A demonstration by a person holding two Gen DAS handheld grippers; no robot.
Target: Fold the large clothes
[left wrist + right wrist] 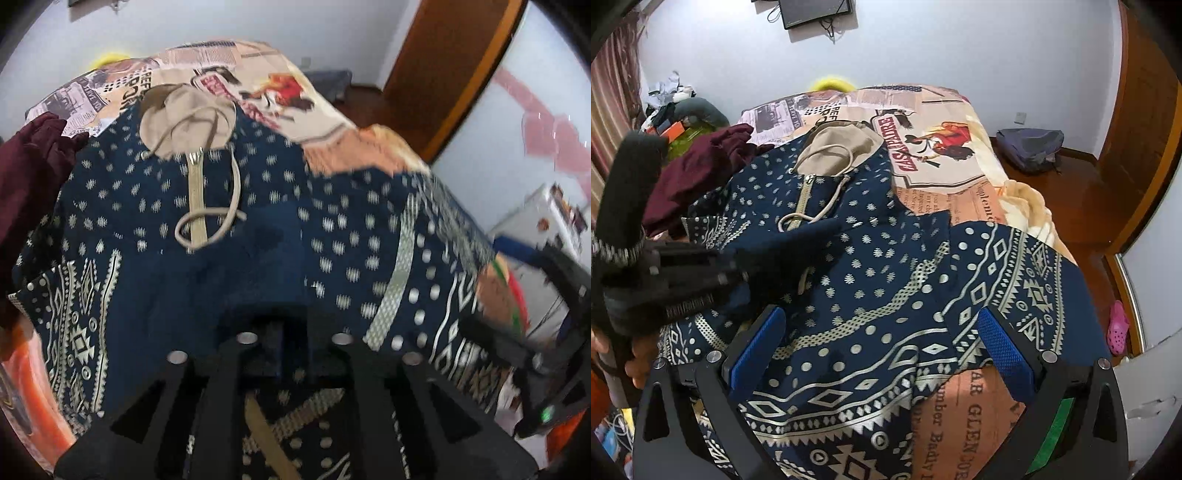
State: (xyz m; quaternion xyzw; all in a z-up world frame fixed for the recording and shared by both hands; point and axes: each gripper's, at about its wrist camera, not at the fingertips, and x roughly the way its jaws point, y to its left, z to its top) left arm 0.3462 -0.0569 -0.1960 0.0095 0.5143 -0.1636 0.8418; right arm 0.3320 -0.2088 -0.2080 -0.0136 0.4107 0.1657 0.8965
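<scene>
A navy hoodie with a pale geometric print lies spread on the bed, its beige hood and drawstring at the far end. In the left wrist view my left gripper hangs low over the hoodie's middle. Its dark fingers stand close together, and blur hides whether cloth is pinched. The right wrist view shows that left gripper blurred, reaching in from the left. My right gripper stands wide open over the patterned hem, blue pads apart, with the cloth lying loose below.
A maroon garment is heaped at the hoodie's left on the printed blanket. A hand holds the left tool. On the floor lie a backpack and a pink shoe. A wooden door stands at the right.
</scene>
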